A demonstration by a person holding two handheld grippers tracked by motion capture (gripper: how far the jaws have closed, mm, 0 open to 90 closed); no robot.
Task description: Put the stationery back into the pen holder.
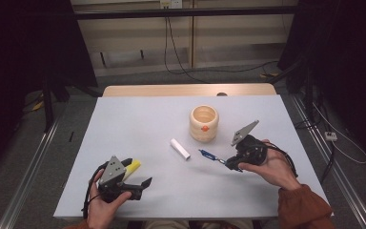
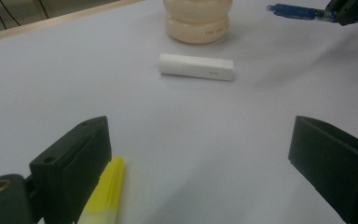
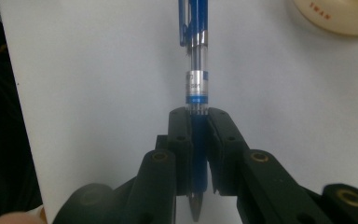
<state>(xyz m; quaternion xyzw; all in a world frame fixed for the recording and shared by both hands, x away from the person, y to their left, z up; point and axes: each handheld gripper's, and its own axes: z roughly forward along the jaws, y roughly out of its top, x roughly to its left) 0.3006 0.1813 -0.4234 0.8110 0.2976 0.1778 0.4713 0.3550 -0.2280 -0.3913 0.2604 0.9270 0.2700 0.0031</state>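
My right gripper (image 1: pixel 232 162) is shut on a blue pen (image 3: pixel 196 70), whose capped end sticks out to the left just above the white table (image 1: pixel 138 124). The same blue pen (image 1: pixel 209 156) shows in the high view, and the blue pen (image 2: pixel 293 12) again at the top right of the left gripper view. My left gripper (image 1: pixel 140 179) stands open near the front left, nothing between its jaws. A yellow highlighter (image 1: pixel 132 169) lies beside its left jaw; the yellow highlighter (image 2: pixel 103 196) touches the table. A white cylinder (image 1: pixel 180 149) lies at mid-table.
A pale wooden cup (image 1: pixel 204 123) with an orange mark stands behind the pen; the cup (image 2: pixel 196 21) is beyond the white cylinder (image 2: pixel 196 67). The cup's rim (image 3: pixel 338 16) is at the top right. Floor cables run behind the table.
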